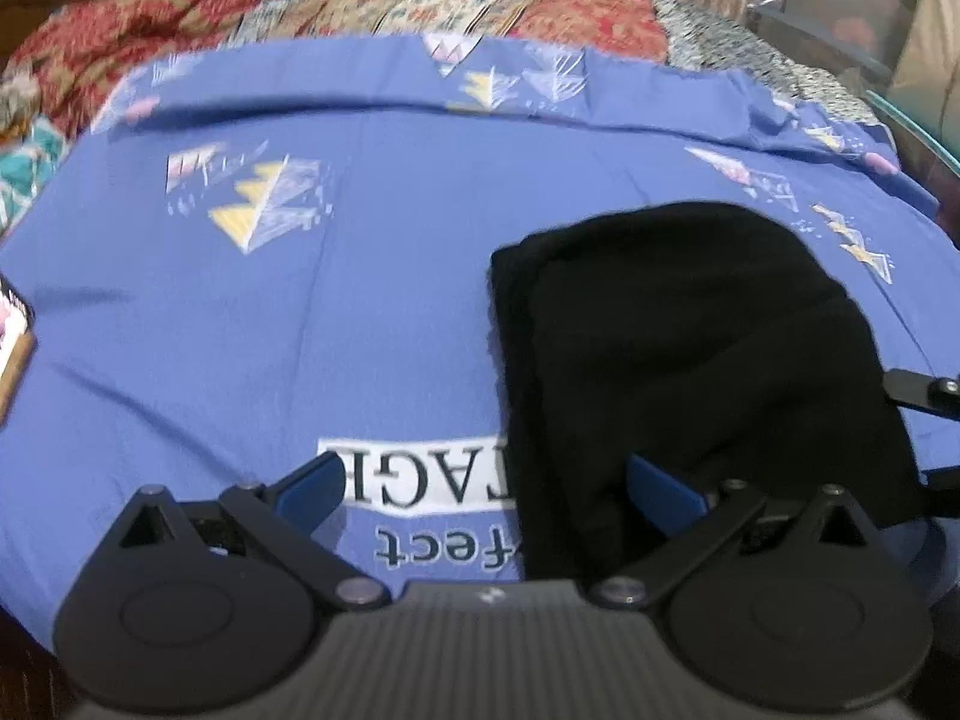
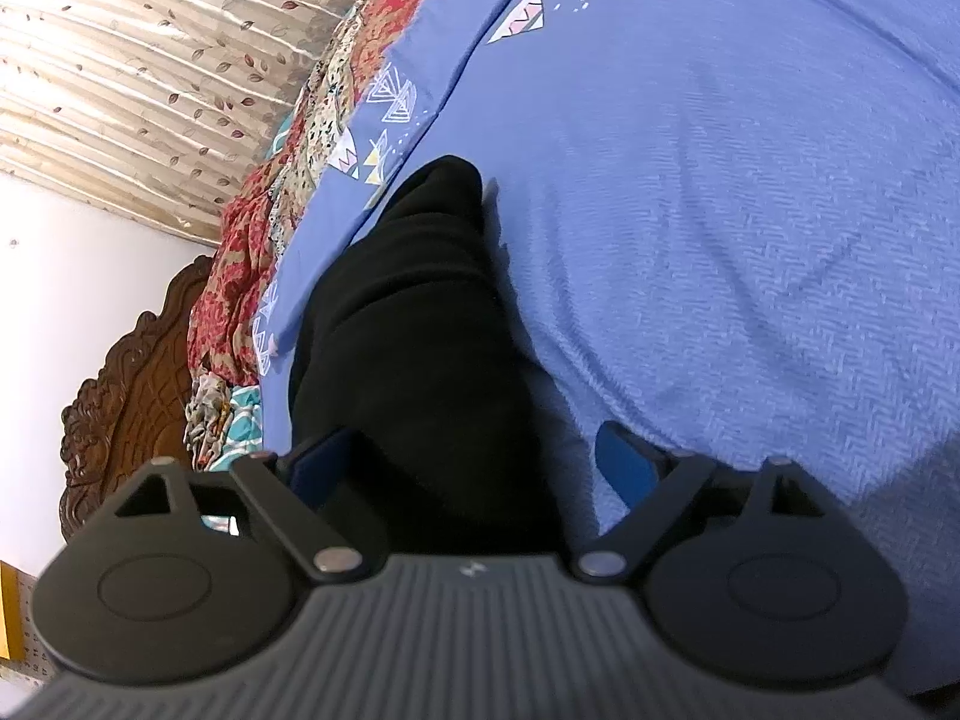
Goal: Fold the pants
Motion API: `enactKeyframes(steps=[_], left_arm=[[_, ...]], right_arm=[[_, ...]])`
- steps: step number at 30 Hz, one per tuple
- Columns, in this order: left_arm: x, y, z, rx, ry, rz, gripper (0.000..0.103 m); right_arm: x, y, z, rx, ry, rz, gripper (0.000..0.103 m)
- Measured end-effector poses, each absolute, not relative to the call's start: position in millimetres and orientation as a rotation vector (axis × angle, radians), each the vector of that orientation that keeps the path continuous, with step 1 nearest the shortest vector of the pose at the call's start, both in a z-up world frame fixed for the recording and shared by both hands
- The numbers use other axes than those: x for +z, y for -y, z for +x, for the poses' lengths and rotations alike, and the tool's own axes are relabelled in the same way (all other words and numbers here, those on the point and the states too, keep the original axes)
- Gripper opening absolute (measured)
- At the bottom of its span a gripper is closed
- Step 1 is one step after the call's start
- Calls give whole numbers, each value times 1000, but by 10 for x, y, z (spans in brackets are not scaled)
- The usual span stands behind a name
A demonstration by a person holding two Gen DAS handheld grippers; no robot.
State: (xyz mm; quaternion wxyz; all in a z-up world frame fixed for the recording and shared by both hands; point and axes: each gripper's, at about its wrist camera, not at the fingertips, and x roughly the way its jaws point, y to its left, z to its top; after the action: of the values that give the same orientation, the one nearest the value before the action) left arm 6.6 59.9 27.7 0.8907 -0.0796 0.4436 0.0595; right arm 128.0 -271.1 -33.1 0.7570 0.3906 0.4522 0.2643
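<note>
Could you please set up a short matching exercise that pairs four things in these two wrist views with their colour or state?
Things:
1. pants
2. bedsheet
3. curtain
4. left tool

Colour or state:
A. beige with small leaf prints
B. black, folded into a compact bundle
C. blue with triangle motifs and printed letters
D. fingers spread wide, gripping nothing

Right pairs: 1-B, 2-C, 3-A, 4-D
</note>
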Motion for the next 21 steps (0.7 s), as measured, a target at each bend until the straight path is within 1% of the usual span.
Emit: enactKeyframes(steps=[2, 8, 14, 21], left_arm=[[227, -636, 69, 117, -937, -196, 103], [170, -549, 94, 120, -965, -137, 103], [120, -583, 114, 104, -999, -173, 103], [125, -561, 118, 104, -999, -152, 103]], right_arm=[[-325, 2687, 1279, 595, -978, 840, 97], [-304, 2606, 1284, 616, -966, 780, 102], [-311, 2588, 1292, 630, -953, 766, 103], [-311, 2569, 1286, 631, -942, 746, 103]])
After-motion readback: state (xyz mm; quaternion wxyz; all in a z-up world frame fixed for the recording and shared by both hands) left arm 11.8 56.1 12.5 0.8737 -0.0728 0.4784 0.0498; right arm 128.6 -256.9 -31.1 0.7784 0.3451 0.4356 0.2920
